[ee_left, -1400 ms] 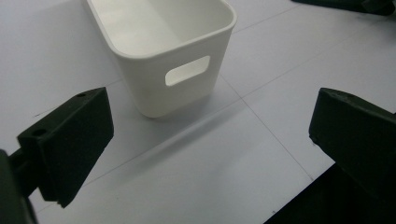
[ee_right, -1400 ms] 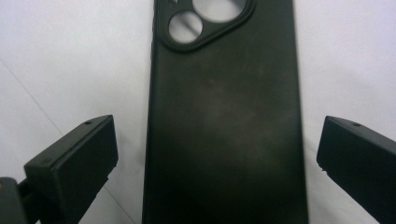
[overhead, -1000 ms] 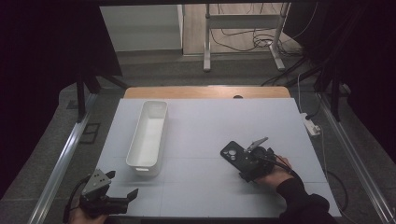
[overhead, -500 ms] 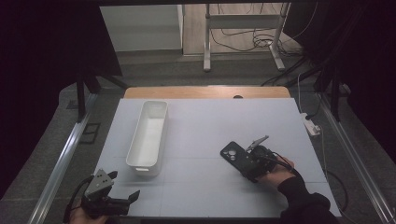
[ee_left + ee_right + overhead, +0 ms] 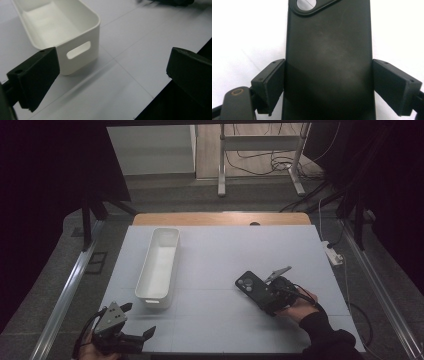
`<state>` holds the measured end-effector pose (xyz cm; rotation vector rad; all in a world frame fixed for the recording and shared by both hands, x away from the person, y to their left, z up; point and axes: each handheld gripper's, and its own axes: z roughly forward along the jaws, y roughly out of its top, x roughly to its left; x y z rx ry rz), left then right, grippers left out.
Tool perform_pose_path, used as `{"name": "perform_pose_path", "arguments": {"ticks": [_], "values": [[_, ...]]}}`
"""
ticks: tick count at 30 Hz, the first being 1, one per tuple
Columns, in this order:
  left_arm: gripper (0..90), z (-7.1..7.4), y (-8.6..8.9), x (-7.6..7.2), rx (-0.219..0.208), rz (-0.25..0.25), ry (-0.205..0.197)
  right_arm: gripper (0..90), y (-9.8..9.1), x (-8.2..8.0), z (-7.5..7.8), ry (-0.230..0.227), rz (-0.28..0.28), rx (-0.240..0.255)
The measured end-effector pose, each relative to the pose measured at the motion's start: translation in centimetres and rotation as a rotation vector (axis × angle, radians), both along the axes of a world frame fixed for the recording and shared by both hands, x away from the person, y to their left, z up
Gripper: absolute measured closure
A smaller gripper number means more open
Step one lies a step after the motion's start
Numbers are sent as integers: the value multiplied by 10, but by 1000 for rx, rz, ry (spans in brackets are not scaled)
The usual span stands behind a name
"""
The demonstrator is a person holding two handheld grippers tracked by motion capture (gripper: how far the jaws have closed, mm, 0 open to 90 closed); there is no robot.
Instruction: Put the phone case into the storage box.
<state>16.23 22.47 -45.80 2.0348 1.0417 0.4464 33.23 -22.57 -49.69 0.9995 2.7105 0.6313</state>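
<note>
White bin (image 5: 160, 265) is the only tall obstacle, running lengthwise at 10 o'clock of table (image 5: 225, 245) centre; left gripper (image 5: 131, 336) sits just off its near end at 7 o'clock. Open mat from 12 through 3 o'clock. Phone (image 5: 252, 287) lies flat at 4 o'clock, right gripper (image 5: 267, 297) clamped on its sides.

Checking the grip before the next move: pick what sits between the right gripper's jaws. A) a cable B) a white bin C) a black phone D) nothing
C: in the right gripper view the black phone lies back up between the two jaws, whose pads meet its long edges; the high view shows the right gripper on it, apart from the white bin.
</note>
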Motion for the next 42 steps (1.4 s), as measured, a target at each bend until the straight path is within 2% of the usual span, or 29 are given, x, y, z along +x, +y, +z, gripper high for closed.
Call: {"name": "perform_pose_path", "arguments": {"ticks": [5,8,14,19,22,24,29,34,35,36,42], "values": [[0,4,-5,4,-27,-11,-7,147,0,-5,7,-8,6,27],[0,9,-10,8,-57,-11,-22,146,-2,-11,16,-31,19,69],[0,16,-19,20,-99,-46,-32,146,-5,-17,24,-52,34,106],[0,20,-25,32,-109,-71,-55,146,-10,-22,30,-60,29,143],[0,24,-27,39,-167,-109,-52,146,-12,-25,33,-61,37,164],[0,27,-29,44,-182,-134,-61,146,-14,-26,35,-63,41,177],[0,29,-40,56,-182,-179,-71,146,-17,-30,38,-68,45,201],[0,30,-54,69,-156,-231,-75,146,-22,-33,43,-81,46,221],[0,30,-55,71,-153,-236,-75,146,-23,-34,43,-84,47,223],[0,31,-60,75,-132,-244,-78,146,-24,-35,44,-89,47,227],[0,30,-68,85,-123,-264,-79,146,-29,-38,47,-99,47,242]]}}
